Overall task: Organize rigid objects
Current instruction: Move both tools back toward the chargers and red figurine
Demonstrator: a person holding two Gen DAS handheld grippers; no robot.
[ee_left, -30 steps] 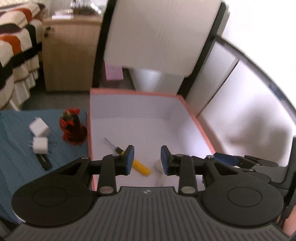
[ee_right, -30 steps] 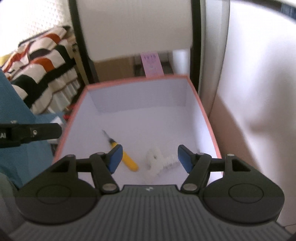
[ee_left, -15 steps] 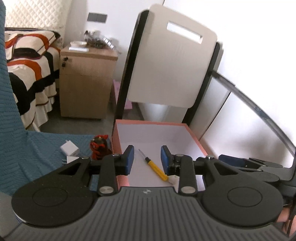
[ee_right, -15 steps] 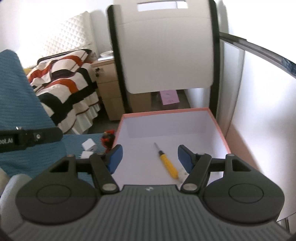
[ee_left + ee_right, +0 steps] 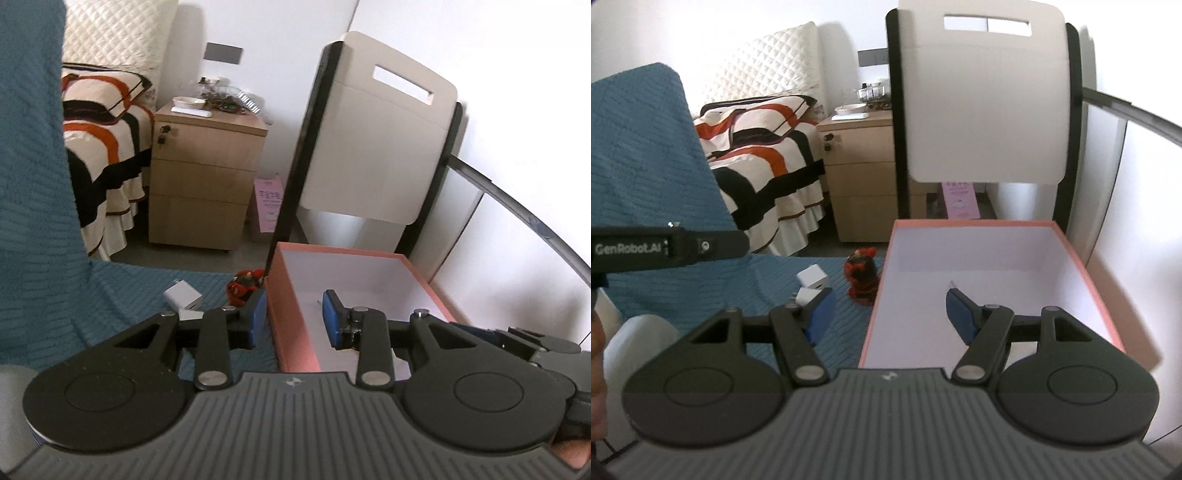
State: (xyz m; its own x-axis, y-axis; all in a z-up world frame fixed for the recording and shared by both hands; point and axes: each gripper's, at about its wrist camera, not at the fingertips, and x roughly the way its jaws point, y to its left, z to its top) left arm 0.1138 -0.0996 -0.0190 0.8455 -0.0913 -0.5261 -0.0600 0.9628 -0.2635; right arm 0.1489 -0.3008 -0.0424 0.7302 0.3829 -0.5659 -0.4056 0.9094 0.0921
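A pink box (image 5: 960, 222) with a white inside stands on the blue cloth (image 5: 646, 166). Only the thin metal tip of a screwdriver (image 5: 952, 284) shows in the box; the rest is hidden behind my right finger. Left of the box sit a red and black figure (image 5: 862, 273) (image 5: 245, 282) and two white chargers (image 5: 812, 278) (image 5: 183, 297). My left gripper (image 5: 295, 320) is open and empty above the box's left wall. My right gripper (image 5: 891, 316) is open wider, also empty, over the box's near left corner.
A wooden bedside cabinet (image 5: 205, 177) and a bed with a striped cover (image 5: 764, 147) stand behind the cloth. A white panel in a black frame (image 5: 373, 129) rises behind the box. A white wall (image 5: 1145, 184) runs close along the right.
Both grippers have drawn back and up from inside the box and tilted up, so more of the room shows. The yellow screwdriver and a white object in the box are now hidden behind the grippers.
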